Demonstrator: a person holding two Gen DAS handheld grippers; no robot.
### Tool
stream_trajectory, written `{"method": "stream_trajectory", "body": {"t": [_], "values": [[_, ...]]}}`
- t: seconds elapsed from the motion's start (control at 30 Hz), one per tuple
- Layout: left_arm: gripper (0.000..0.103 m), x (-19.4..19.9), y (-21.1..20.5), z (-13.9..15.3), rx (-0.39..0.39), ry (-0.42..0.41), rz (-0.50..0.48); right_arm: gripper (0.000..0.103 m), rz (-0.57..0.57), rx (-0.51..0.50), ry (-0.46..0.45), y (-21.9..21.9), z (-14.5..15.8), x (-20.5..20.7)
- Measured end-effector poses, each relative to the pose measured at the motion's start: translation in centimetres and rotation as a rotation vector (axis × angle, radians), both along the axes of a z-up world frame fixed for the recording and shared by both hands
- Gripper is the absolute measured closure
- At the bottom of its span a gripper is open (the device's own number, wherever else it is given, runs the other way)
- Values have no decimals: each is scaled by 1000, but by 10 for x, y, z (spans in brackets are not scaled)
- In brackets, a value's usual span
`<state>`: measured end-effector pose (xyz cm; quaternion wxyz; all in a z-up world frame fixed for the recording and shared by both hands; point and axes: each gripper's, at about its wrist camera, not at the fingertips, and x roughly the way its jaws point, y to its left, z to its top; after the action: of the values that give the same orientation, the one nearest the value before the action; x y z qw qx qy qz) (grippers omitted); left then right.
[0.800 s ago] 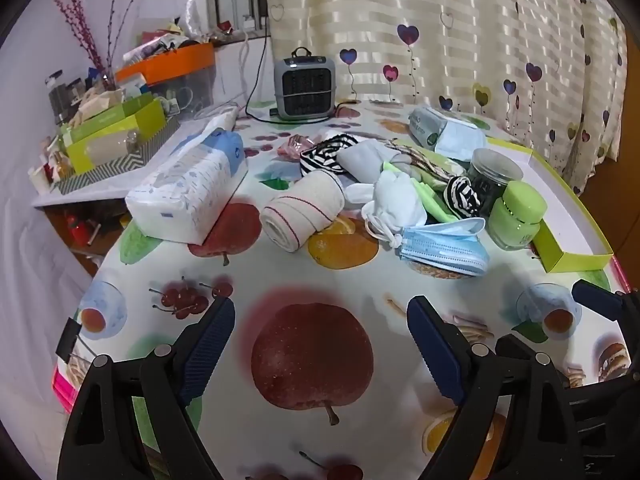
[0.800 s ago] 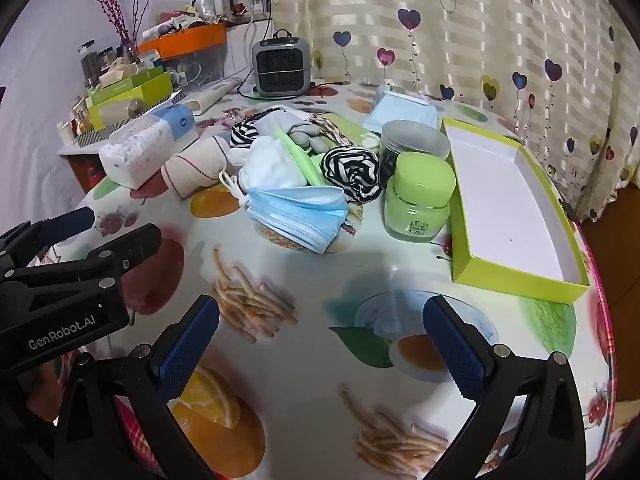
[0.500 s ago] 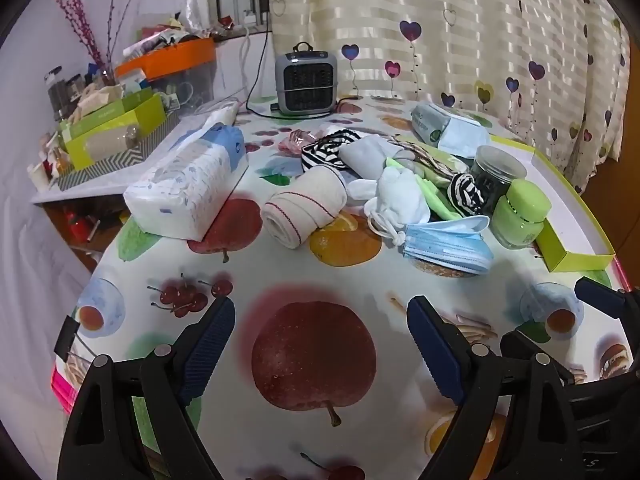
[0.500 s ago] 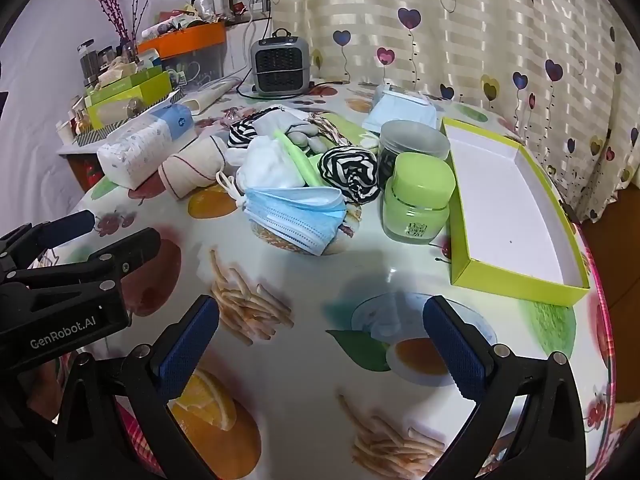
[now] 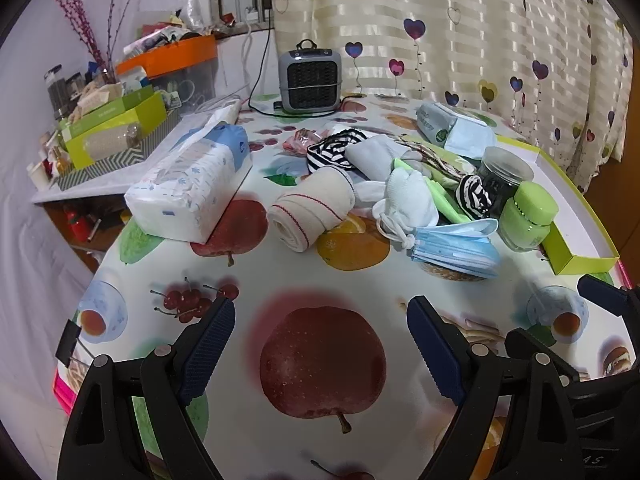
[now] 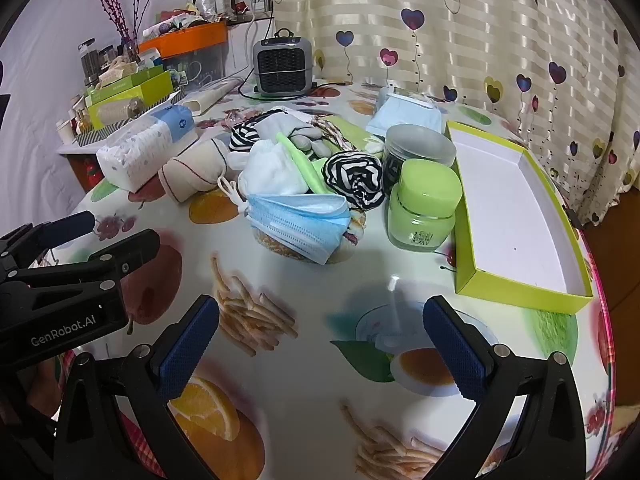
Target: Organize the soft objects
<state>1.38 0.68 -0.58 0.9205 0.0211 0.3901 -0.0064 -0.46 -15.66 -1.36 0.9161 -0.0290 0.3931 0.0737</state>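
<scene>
A heap of soft things lies mid-table: a folded blue face mask [image 6: 298, 222] [image 5: 456, 248], a white cloth [image 6: 272, 172], a black-and-white striped roll [image 6: 354, 176], a rolled cream bandage [image 5: 312, 210] and a tissue pack [image 5: 192, 184]. An empty lime-green box [image 6: 516, 216] lies at the right. My left gripper [image 5: 320, 320] is open and empty above the apple print, short of the heap. My right gripper [image 6: 320, 320] is open and empty, in front of the mask.
A green-lidded jar [image 6: 424, 208] and a dark jar [image 6: 416, 156] stand between the heap and the box. A small grey heater [image 5: 310, 76] stands at the back. Cluttered boxes [image 5: 116, 128] sit on a side shelf at the left. The curtain hangs behind the table.
Both grippers have drifted slightly; the scene shifts a little in each view. Nothing on the table has moved, and both stay open.
</scene>
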Motion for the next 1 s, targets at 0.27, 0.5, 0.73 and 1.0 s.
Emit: {"method": "stream_trajectory", "body": {"t": [0.27,0.5,0.73,1.0], "values": [[14,7,4,-2,-38,33,-20,0,5,10,-4,-2,5,4],[14,10,9,-1,-73,69,-19,0,11,12,-14,-3,13,3],[14,11,14,-6,-90,93,-7,1,20,4,-19,-2,16,-1],[14,15,20,-1,-54,72,-30,2,34,6,-30,-4,27,-2]]}}
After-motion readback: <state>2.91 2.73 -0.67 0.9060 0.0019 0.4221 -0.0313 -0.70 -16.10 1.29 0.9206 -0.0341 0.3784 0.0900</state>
